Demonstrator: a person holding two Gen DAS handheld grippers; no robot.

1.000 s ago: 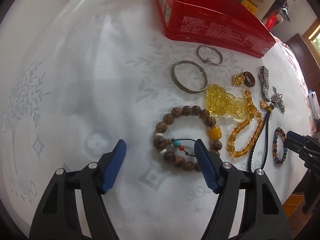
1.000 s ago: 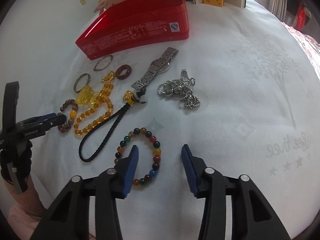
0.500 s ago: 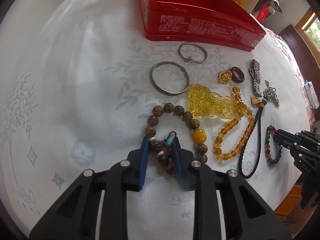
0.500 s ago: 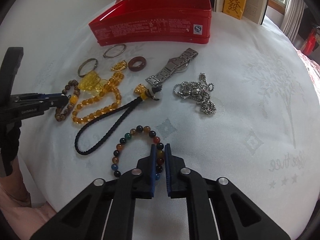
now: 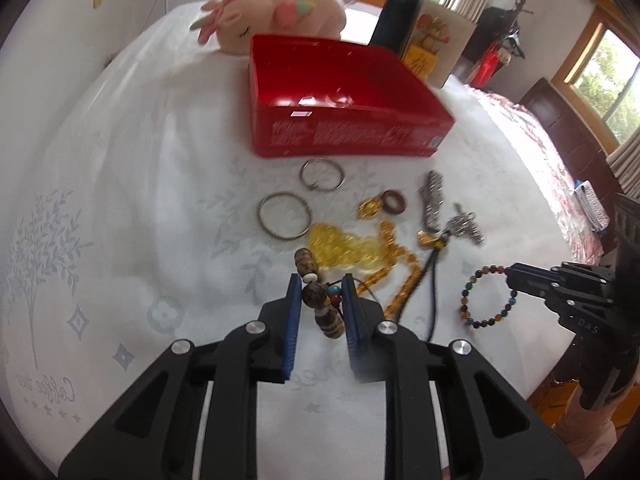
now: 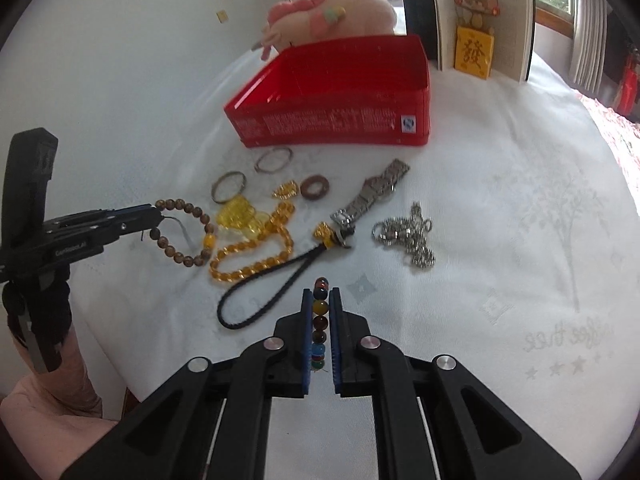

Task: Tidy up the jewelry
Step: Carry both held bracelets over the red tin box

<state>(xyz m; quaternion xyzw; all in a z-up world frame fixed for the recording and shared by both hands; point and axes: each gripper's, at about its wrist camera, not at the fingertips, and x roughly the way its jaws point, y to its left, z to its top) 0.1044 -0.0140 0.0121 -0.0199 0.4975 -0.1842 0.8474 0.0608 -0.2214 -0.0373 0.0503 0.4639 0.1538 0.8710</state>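
My left gripper [image 5: 320, 280] grips a brown wooden bead bracelet [image 5: 322, 300], its jaws still closing on the beads. The bracelet hangs off the white cloth, as the right wrist view shows [image 6: 184, 232]. My right gripper [image 6: 321, 294] is shut on a multicoloured bead bracelet [image 6: 320, 320]. That bracelet dangles from its fingertips [image 5: 516, 276] as a ring [image 5: 486, 296] above the cloth. An open red box [image 5: 344, 136] stands behind the remaining jewelry.
On the cloth lie two metal bangles [image 5: 284, 215], an amber pendant with beads [image 5: 344, 246], a black cord [image 6: 272, 292], a watch [image 6: 376, 192], a silver chain [image 6: 408, 236] and a brown ring [image 6: 315, 188]. A plush toy [image 5: 280, 8] and books [image 6: 480, 20] stand behind the box.
Both grippers closed on their bracelets, the left on the wooden one and the right on the coloured one, then rose with them. Both views now tilt up toward the red box.
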